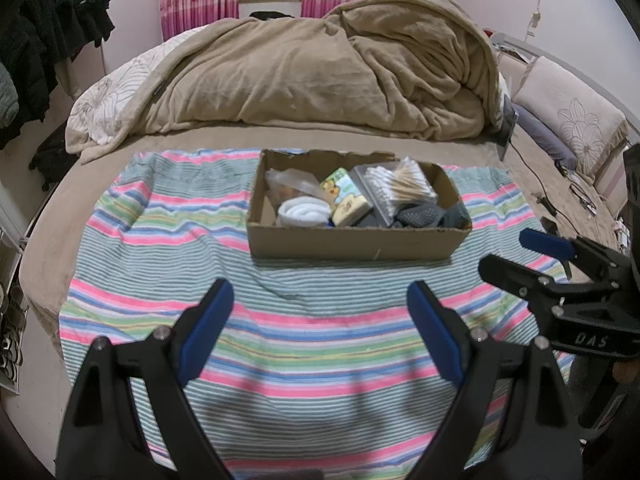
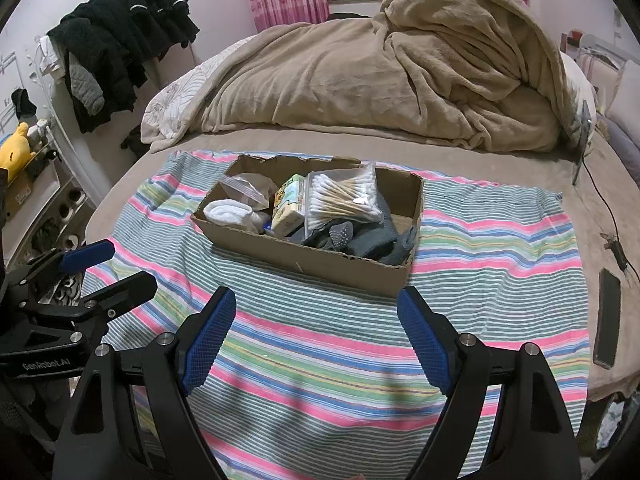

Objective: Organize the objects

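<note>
A cardboard box (image 1: 352, 242) stands on a striped cloth (image 1: 168, 264) on the bed; it also shows in the right wrist view (image 2: 320, 258). Inside lie a bag of cotton swabs (image 1: 400, 188) (image 2: 344, 198), a white rolled sock (image 1: 304, 212) (image 2: 228, 213), a green-yellow tissue pack (image 1: 346, 196) (image 2: 288, 206), a clear zip bag (image 1: 292, 182) (image 2: 248, 190) and grey cloth items (image 1: 424, 216) (image 2: 372, 240). My left gripper (image 1: 320, 320) is open and empty, short of the box. My right gripper (image 2: 316, 328) is open and empty, also short of the box.
A beige blanket (image 1: 320, 64) is heaped behind the box. A pillow (image 1: 572, 116) lies at the right. A phone (image 2: 608, 316) and a cable (image 2: 612, 236) lie right of the cloth. Dark clothes (image 2: 120, 32) hang at the left.
</note>
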{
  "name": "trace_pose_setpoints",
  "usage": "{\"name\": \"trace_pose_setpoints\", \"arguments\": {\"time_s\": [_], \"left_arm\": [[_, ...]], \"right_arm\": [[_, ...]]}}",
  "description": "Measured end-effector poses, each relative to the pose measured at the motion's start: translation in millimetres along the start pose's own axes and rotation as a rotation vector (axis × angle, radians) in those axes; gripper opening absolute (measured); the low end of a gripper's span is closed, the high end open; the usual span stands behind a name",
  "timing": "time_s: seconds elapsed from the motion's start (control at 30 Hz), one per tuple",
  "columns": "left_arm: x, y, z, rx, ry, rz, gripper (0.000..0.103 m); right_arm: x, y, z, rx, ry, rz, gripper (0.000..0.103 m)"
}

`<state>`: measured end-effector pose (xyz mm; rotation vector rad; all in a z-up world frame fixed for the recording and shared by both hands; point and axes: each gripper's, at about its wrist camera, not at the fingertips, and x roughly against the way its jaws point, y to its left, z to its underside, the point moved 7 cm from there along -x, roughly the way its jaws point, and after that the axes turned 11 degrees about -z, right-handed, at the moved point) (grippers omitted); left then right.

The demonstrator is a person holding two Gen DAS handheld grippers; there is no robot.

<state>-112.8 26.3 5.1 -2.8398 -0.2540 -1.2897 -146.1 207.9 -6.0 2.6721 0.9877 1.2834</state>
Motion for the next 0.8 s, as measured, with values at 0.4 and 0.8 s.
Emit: {"name": "trace_pose_setpoints", "arguments": {"time_s": [0.4, 0.8], "left_arm": [[0.6, -2.1, 3.0, 0.000, 0.001, 0.002, 0.090], [-2.0, -0.5, 0.3, -0.007, -0.006, 0.003, 0.090]], "right_arm": [[0.3, 0.9, 2.1, 0.003, -0.001, 0.004, 0.085], [0.5, -0.6, 2.2, 0.000, 0.004, -0.002, 0.085]]}}
